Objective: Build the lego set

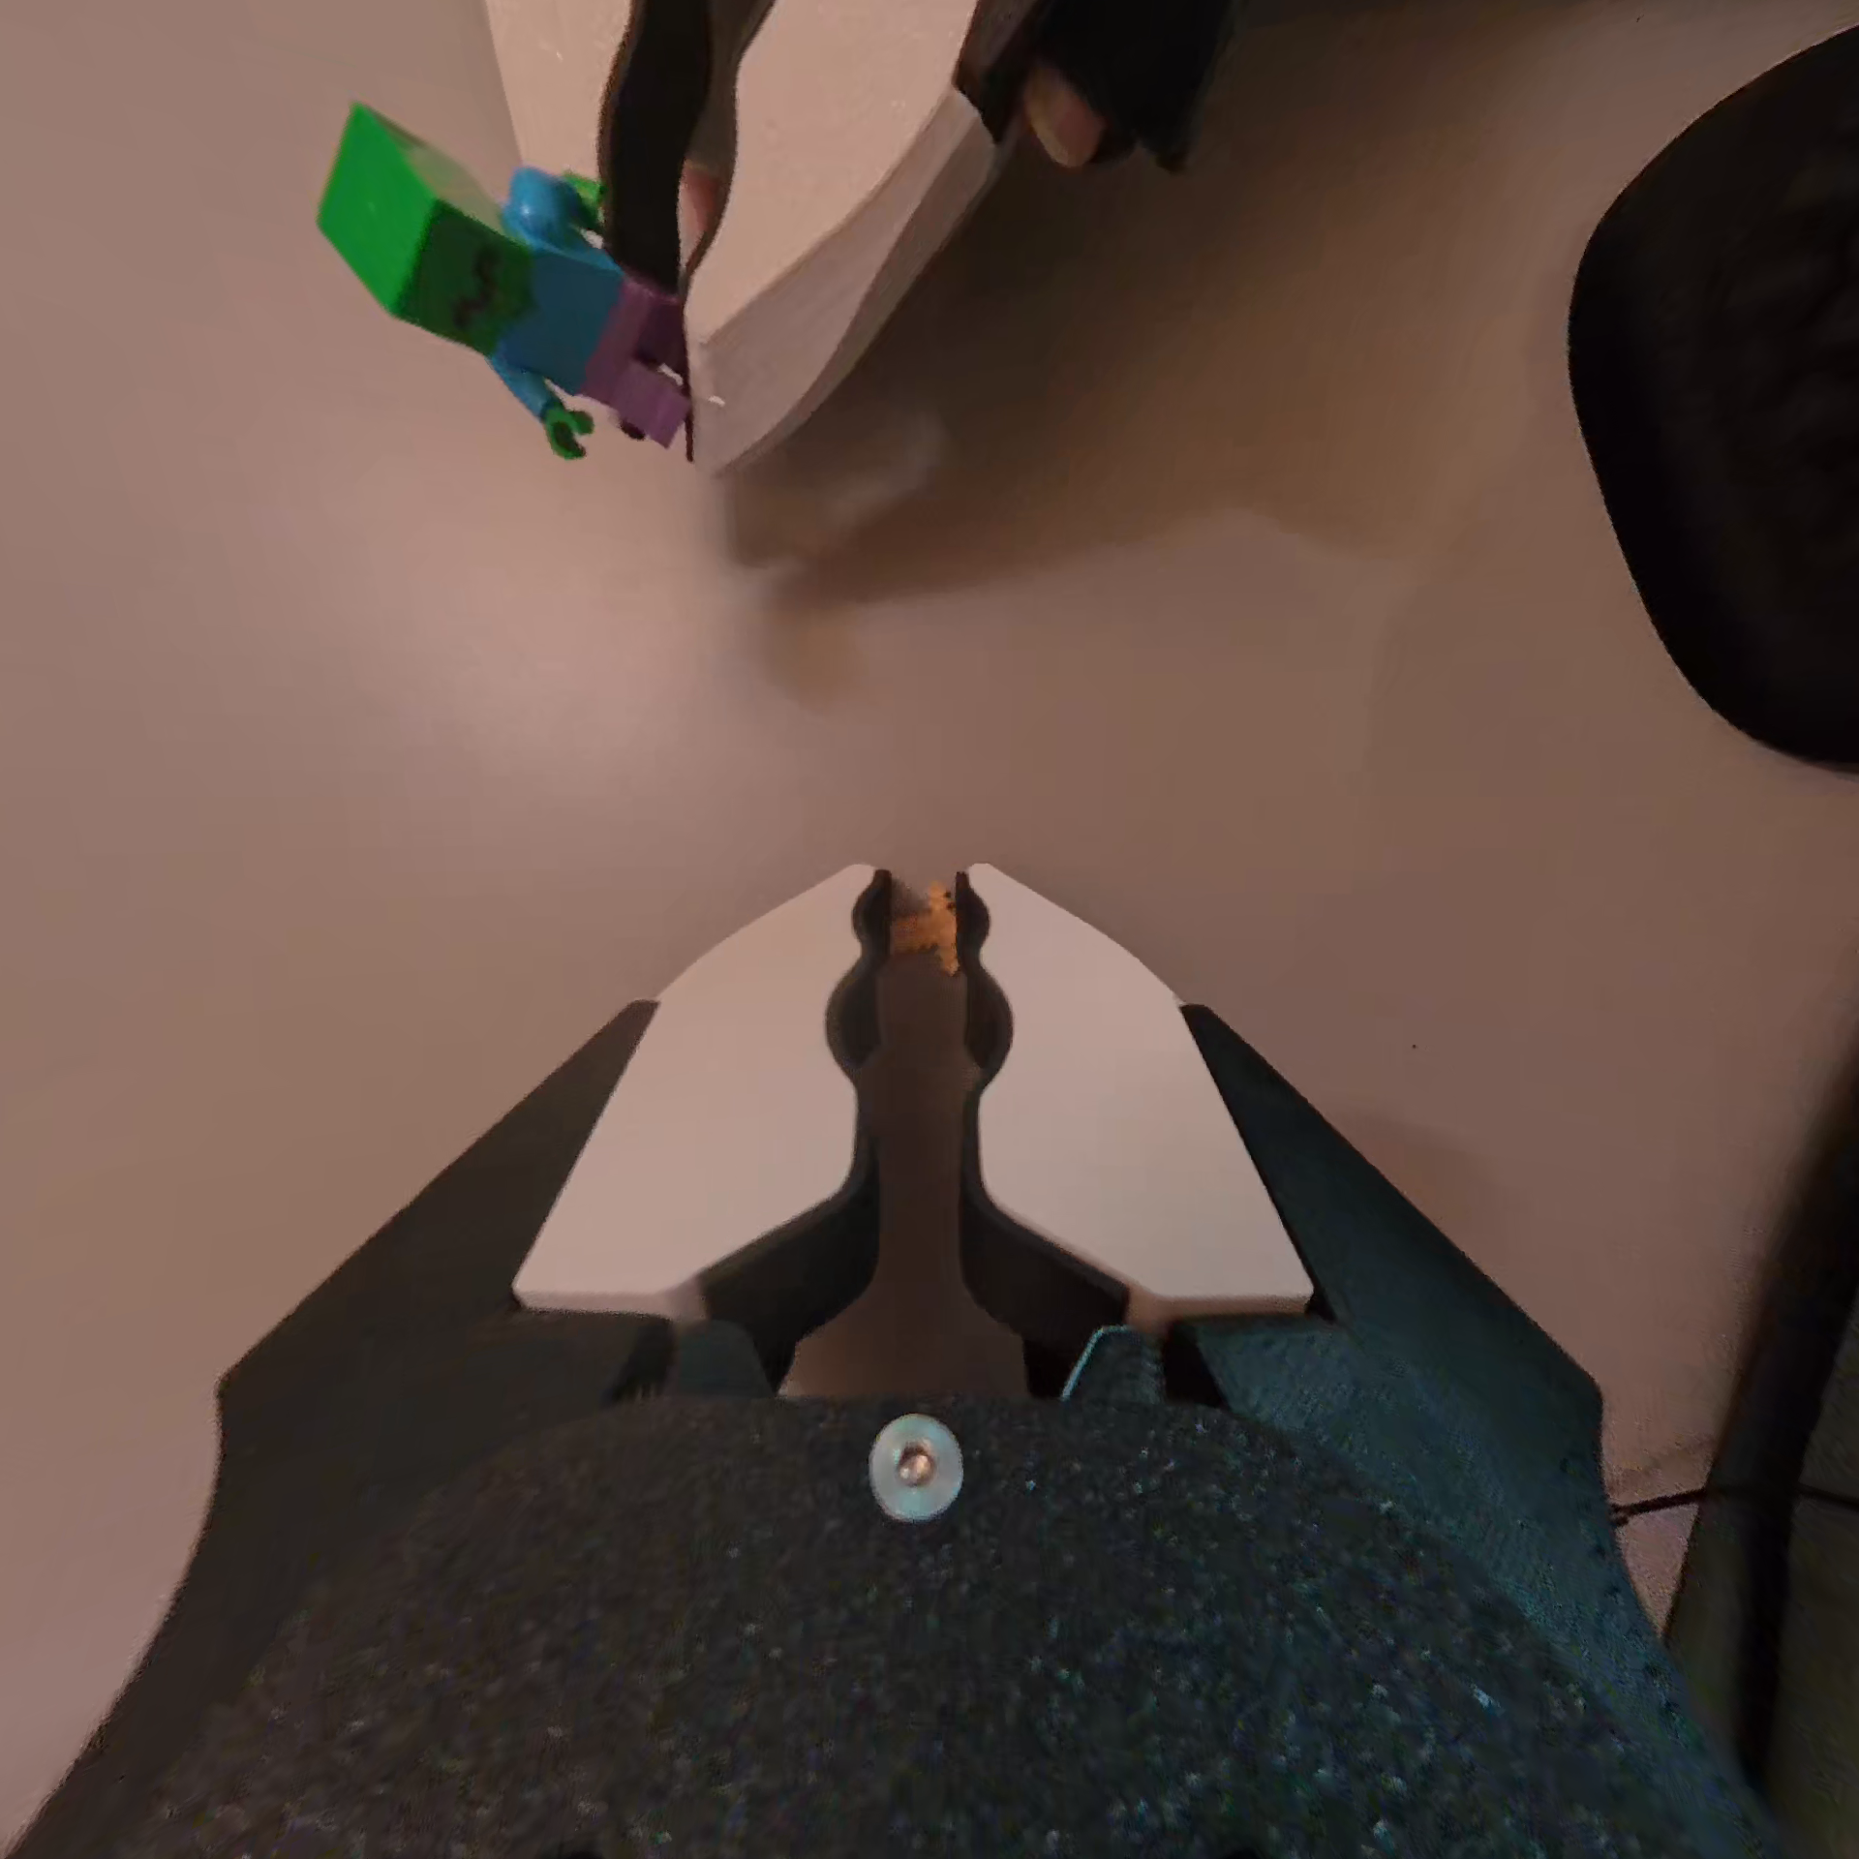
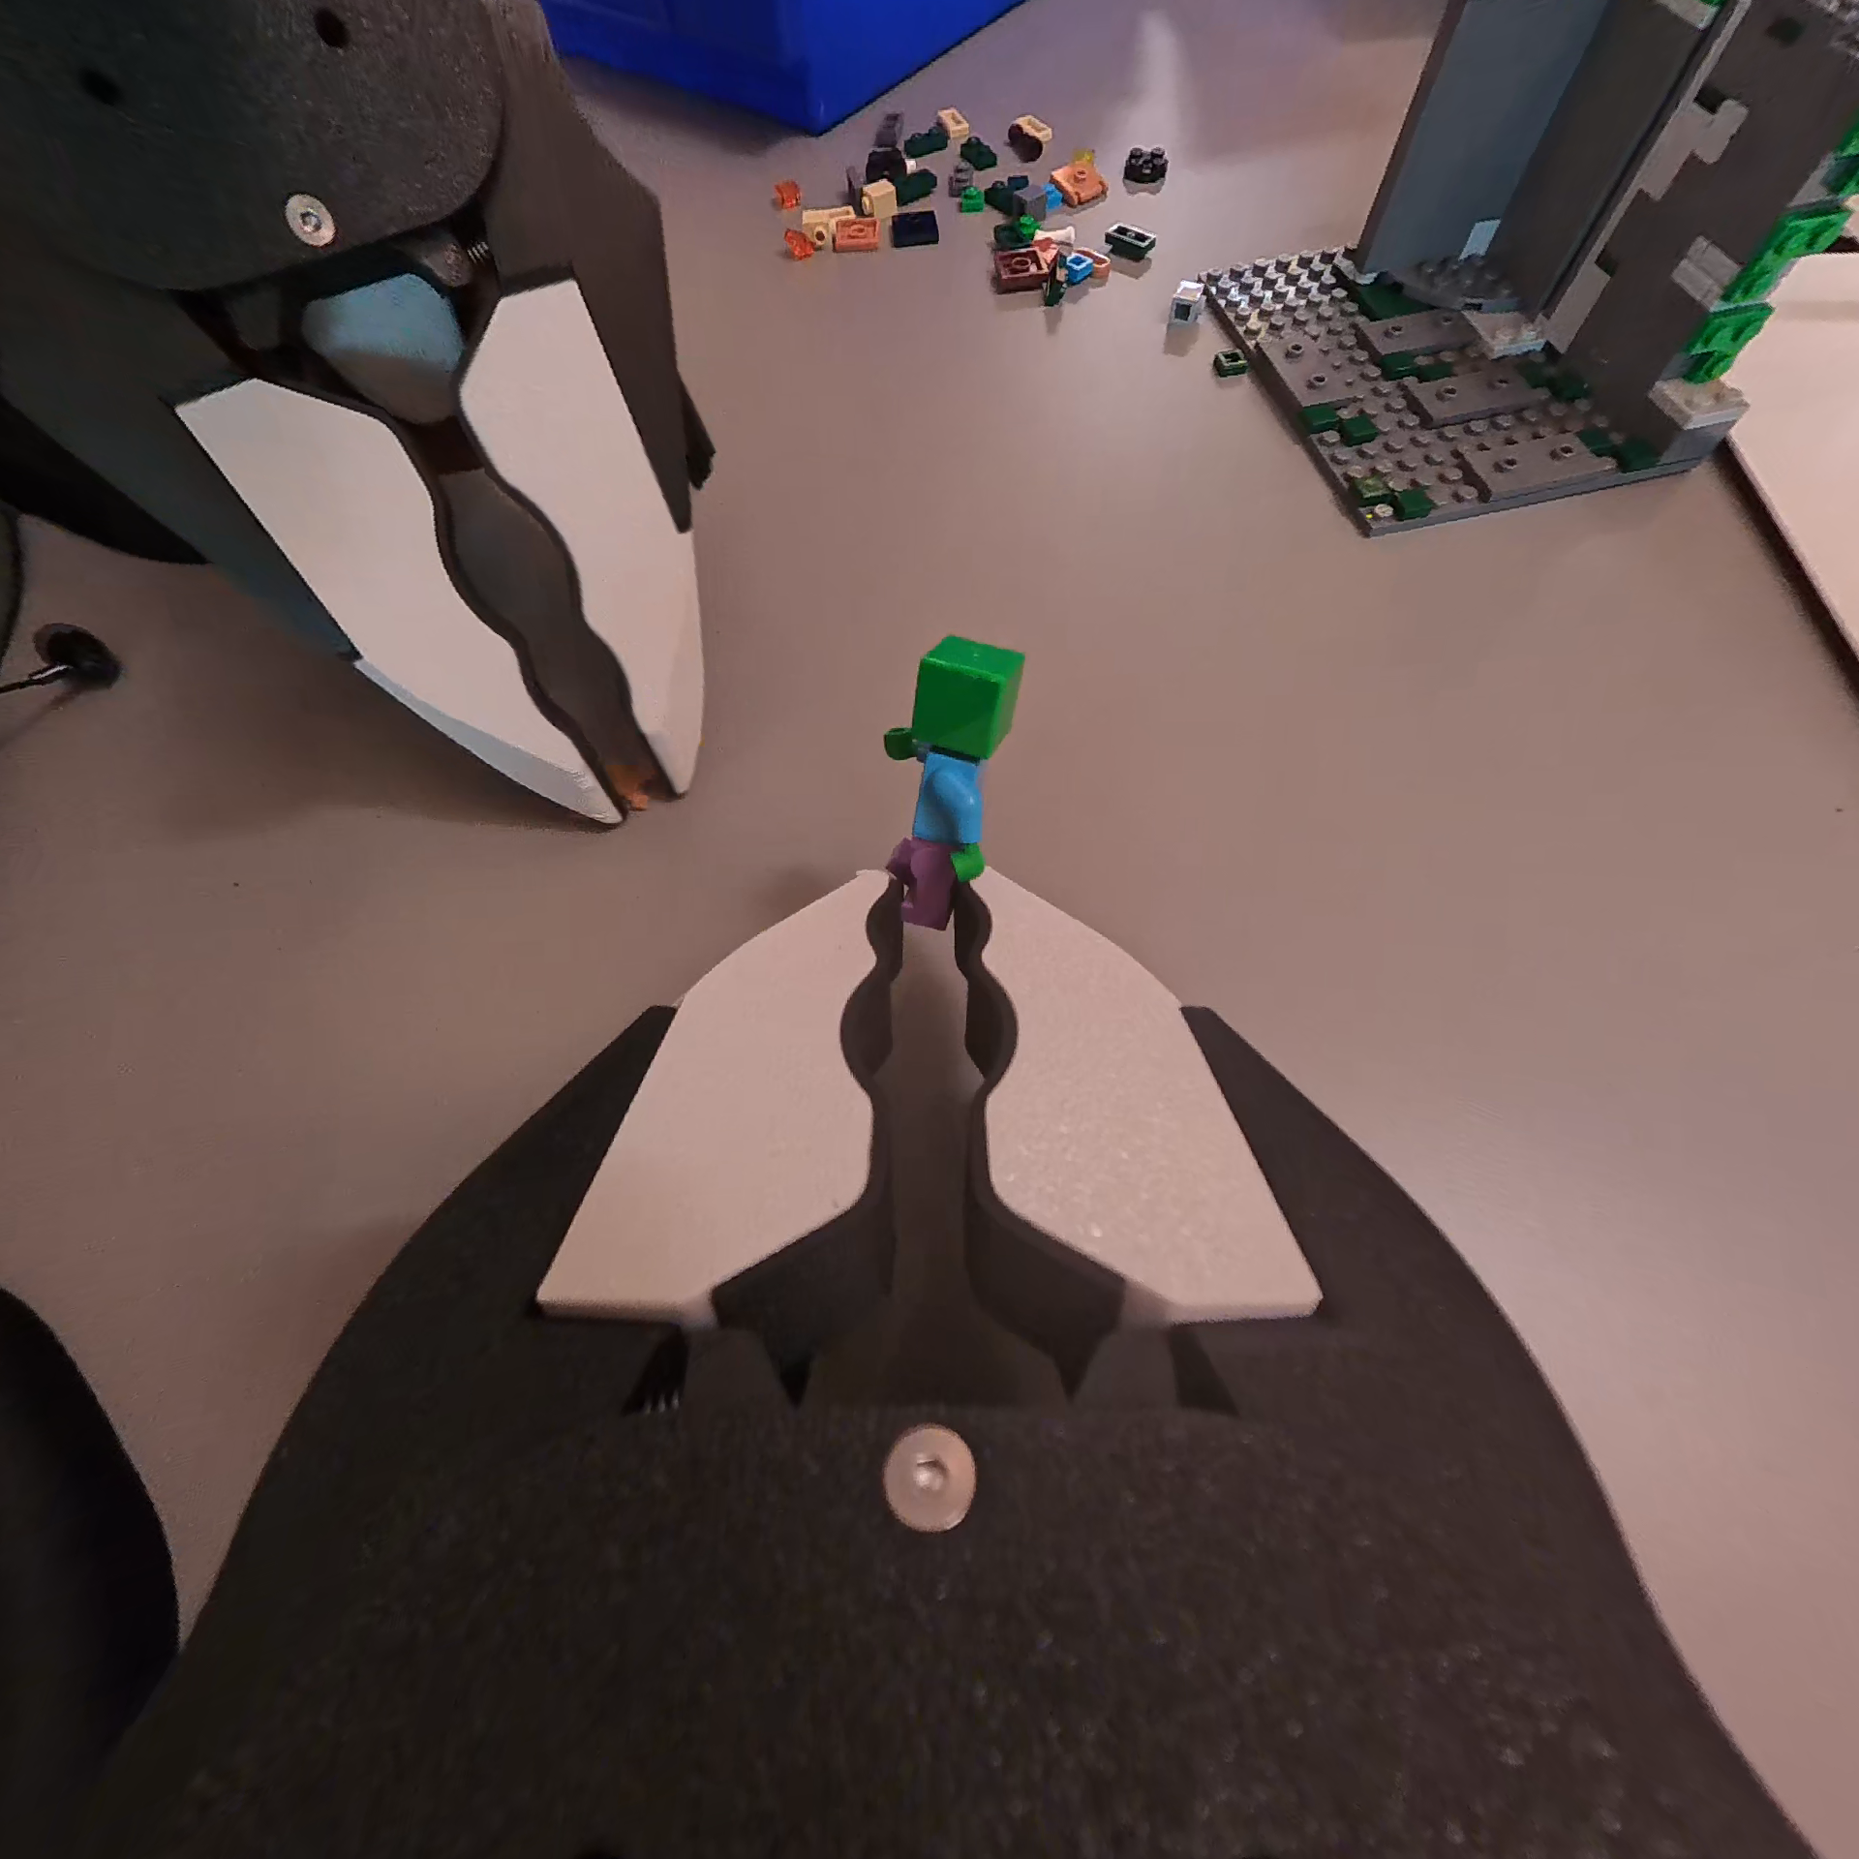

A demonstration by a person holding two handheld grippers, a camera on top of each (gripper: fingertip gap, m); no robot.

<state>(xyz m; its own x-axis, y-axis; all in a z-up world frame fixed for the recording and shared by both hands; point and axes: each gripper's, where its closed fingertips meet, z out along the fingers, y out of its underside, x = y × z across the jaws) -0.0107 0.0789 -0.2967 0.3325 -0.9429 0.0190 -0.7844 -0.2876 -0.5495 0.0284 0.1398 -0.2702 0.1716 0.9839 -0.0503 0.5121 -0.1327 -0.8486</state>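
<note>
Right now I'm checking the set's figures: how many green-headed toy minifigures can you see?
1. The green-headed toy minifigure with blue torso and purple legs is gripped by its legs in the right gripper, above the grey table. Others could hide in the loose brick pile.

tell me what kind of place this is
Probably an indoor hobby or work table: a plain grey tabletop, a half-built grey brick model, a scatter of loose bricks and a blue bin behind.

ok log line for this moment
right gripper: shut on minifigure legs | left gripper: shut on small orange piece | build: untouched
</note>
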